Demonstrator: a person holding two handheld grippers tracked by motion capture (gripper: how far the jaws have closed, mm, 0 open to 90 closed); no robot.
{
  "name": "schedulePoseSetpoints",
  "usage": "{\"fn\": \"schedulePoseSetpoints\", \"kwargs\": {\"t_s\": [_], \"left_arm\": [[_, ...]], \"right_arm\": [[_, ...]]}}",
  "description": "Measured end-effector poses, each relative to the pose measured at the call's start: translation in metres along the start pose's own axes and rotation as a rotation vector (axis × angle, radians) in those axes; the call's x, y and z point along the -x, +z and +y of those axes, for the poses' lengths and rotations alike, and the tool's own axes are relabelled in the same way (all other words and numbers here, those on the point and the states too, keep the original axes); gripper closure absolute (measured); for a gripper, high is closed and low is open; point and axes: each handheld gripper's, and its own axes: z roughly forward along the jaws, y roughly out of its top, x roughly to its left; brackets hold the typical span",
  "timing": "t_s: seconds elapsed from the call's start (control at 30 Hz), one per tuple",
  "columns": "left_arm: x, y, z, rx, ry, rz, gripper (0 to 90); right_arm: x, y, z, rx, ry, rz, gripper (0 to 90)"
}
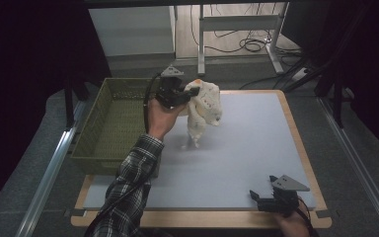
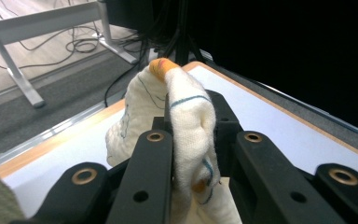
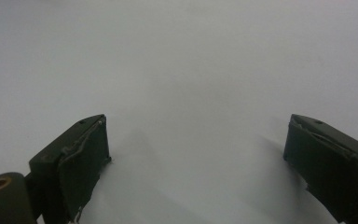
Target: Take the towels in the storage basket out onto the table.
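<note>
The left gripper [image 1: 191, 92] is clamped on a bunched white cloth [image 1: 204, 106], its jaws pinching a fold of it, and lifts the cloth clear above the pale table mat [image 1: 246, 148], just beside the olive woven basket [image 1: 109, 123] that stands at the mat's left edge. The right gripper [image 1: 256, 197] rests at the mat's near right corner, well apart from the cloth, its jaws spread wide with nothing between them

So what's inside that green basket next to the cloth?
The green basket looks empty: its woven floor and far wall show bare. The person's sleeve and the near wall cover its near corner, so that part cannot be checked.
</note>
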Motion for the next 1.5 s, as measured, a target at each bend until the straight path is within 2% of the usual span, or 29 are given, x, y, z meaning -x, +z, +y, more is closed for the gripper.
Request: {"fn": "schedulePoseSetpoints", "kwargs": {"t_s": [0.3, 0.57, 0.87, 1.2, 1.3, 1.47, 1.5], "left_arm": [[0.016, 0.034, -0.012, -0.034, -0.005, -0.054, 81.1], [0.026, 0.057, -0.026, -0.064, -0.011, -0.092, 80.9], [0.035, 0.086, -0.05, -0.108, -0.009, -0.108, 80.1], [0.045, 0.119, -0.073, -0.169, 0.012, -0.102, 76.9], [0.046, 0.127, -0.08, -0.192, 0.016, -0.092, 73.5], [0.045, 0.132, -0.085, -0.194, 0.007, -0.07, 52.3], [0.044, 0.13, -0.085, -0.189, 0.004, -0.068, 50.4]], "right_arm": [[0.0, 0.0, 0.0, 0.001, -0.001, 0.0, 6.8], [0.0, 0.0, 0.0, 0.001, -0.001, 0.0, 6.8], [0.0, 0.0, 0.0, 0.001, -0.001, 0.0, 6.8], [0.0, 0.0, 0.0, 0.001, 0.0, -0.001, 6.8], [0.0, 0.0, 0.0, 0.001, 0.0, -0.001, 6.8], [0.0, 0.0, 0.0, 0.001, 0.0, -0.002, 6.8], [0.0, 0.0, 0.0, 0.001, 0.0, -0.001, 6.8]]}}
